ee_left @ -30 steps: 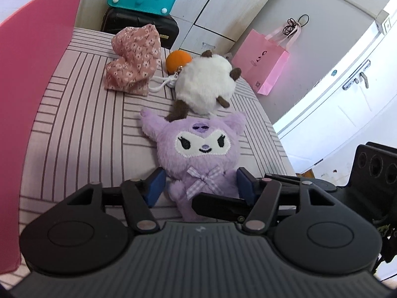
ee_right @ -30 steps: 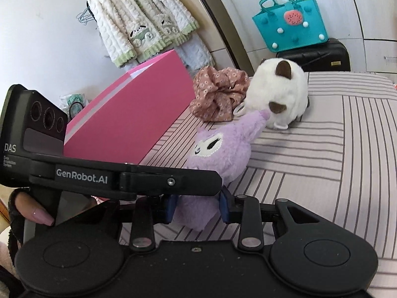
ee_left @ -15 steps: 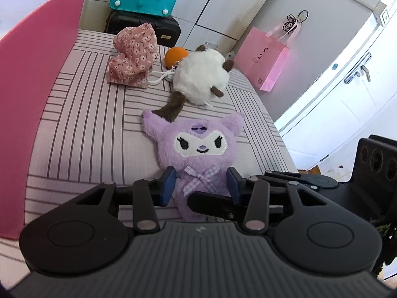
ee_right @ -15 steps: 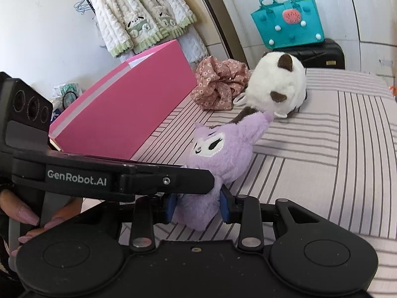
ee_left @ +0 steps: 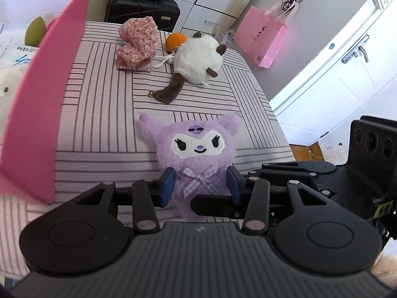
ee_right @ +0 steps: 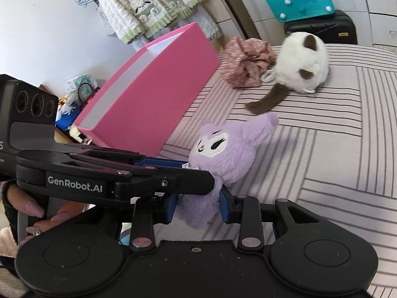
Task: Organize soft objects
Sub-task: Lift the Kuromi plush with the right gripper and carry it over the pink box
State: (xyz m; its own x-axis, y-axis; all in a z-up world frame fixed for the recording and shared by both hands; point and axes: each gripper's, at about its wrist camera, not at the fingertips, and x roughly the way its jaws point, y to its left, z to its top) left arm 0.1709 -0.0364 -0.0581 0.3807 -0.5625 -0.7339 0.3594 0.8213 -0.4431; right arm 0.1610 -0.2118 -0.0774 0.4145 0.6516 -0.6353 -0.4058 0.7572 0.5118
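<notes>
a fluffy purple plush doll with an embroidered face, above a striped pink bedspread, is clamped low on its body by both the left gripper and right gripper; light and squashy, its midsection likely grips best.

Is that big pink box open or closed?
Open. The pink box has no lid on top: its white inner walls show, and the left wrist view looks inside at a green egg-shaped sponge.
</notes>
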